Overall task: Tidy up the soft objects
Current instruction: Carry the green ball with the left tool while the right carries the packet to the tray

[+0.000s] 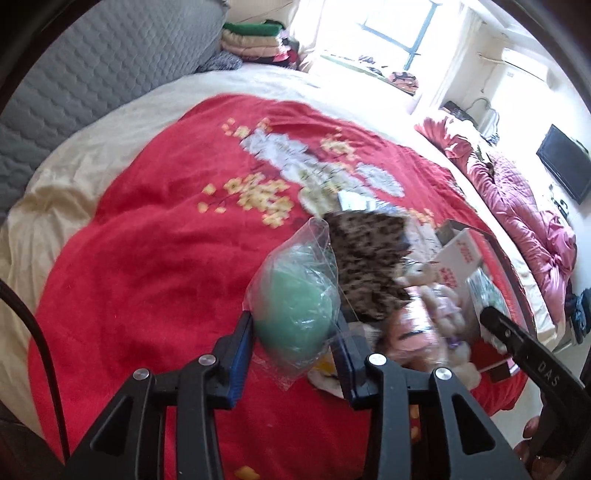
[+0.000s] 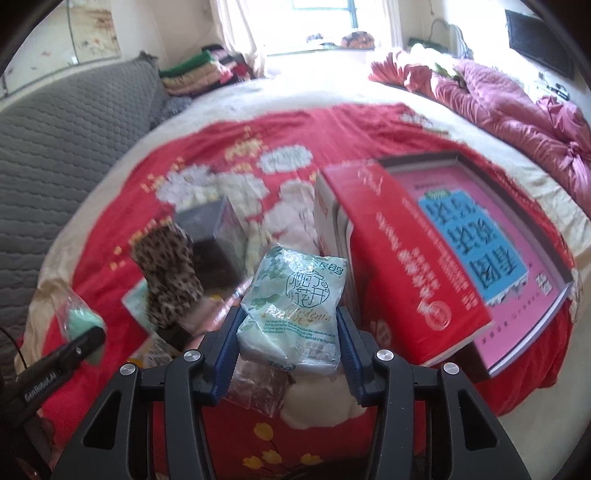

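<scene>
A red flowered blanket (image 1: 147, 258) fills the middle of both views, spread over a bed with a cream sheet (image 1: 110, 110); a grey quilted headboard (image 1: 74, 74) sits upper left, a bright window (image 1: 399, 33) at the top, a pink quilt (image 2: 498, 96) upper right. In the right wrist view a red box (image 2: 413, 258) leans on a pink book (image 2: 517, 258), centre right. Low centre, the right tool (image 2: 288, 332) pinches a tissue pack (image 2: 291, 306); the left tool (image 1: 295, 332) clamps a green sponge in a clear bag (image 1: 295, 310). Both grips look soft, so lifting slowly and keeping the pads centred should prevent slipping.
</scene>
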A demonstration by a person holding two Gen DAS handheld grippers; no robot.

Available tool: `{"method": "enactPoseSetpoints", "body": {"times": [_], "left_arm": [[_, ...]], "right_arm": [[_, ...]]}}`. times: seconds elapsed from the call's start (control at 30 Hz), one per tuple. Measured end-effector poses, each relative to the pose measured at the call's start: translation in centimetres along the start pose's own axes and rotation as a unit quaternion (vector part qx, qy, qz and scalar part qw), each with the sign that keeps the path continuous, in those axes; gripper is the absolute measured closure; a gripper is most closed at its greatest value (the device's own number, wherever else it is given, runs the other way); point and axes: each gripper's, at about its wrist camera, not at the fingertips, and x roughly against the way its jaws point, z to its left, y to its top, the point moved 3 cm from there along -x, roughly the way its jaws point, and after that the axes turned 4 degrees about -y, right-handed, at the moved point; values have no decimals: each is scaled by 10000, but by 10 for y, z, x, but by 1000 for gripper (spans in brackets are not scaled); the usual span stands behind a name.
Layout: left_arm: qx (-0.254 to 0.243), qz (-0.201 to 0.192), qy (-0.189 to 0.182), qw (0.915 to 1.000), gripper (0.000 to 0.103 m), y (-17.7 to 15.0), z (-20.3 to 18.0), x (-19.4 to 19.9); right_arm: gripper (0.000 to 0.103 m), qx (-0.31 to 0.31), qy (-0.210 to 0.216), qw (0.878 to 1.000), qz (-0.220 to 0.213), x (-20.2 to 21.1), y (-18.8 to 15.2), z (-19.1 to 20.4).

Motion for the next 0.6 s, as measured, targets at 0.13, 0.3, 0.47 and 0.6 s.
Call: {"method": "enactPoseSetpoints", "body": {"times": [0.13,0.3,0.47,0.6], "left_arm": [[-243,-31,-42,9997,63,7,-31,13],[-599,39,-42,9982,63,10,-70,22],[-928,89,-89,9956,63,10,-106,24],[-1175,149,-265,9926,63,12,-145,23]], "right_arm": [[52,-3,50,9995,-307,24,13,-6],[52,-82,118,9979,-634,53,27,-24],[52,-324,64,9960,-830,71,31,-52],[52,-577,-4,9943,-901,79,33,-79]]}}
